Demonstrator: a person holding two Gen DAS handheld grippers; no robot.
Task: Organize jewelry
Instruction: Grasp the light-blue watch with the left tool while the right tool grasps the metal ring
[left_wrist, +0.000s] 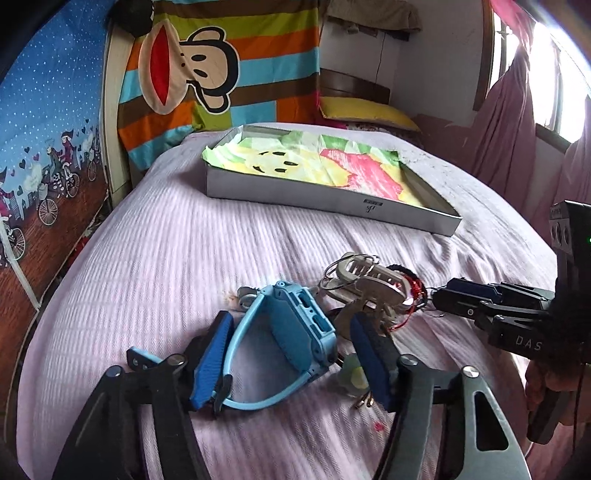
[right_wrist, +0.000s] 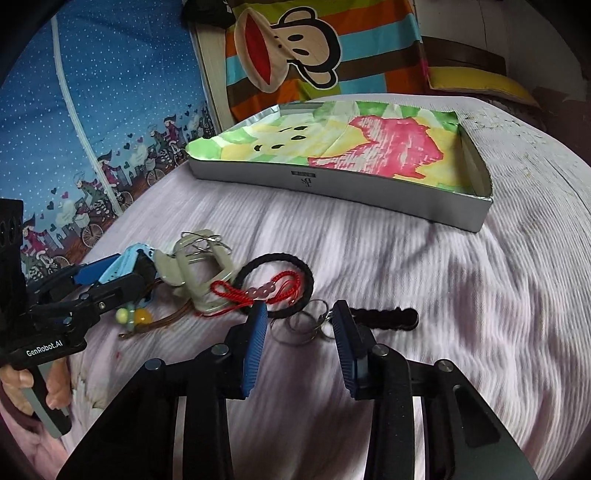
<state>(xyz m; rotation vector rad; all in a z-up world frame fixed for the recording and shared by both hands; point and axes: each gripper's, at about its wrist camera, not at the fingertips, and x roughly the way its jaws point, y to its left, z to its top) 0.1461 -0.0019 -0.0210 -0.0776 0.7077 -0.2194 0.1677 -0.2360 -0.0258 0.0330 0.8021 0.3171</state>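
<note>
**Blue watch framed, not yet pinched**

Left hand-held gripper (left_wrist: 291, 354) gapes around the blue watch (left_wrist: 295, 328), lower centre on the bed (left_wrist: 147, 258). Squeeze the case, not the strap. Right hand-held gripper (right_wrist: 299, 347) is spread, empty, above the key rings (right_wrist: 306, 325).

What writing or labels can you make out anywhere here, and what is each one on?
"GenRobot.AI": white print on the side of the left gripper, seen from the right wrist camera.
"DAS": pale letters on the side of the right gripper, cut off at the picture's edge, so possibly part of a longer word.
Small dark mark on the front wall of the grey box: too small to read.
</note>
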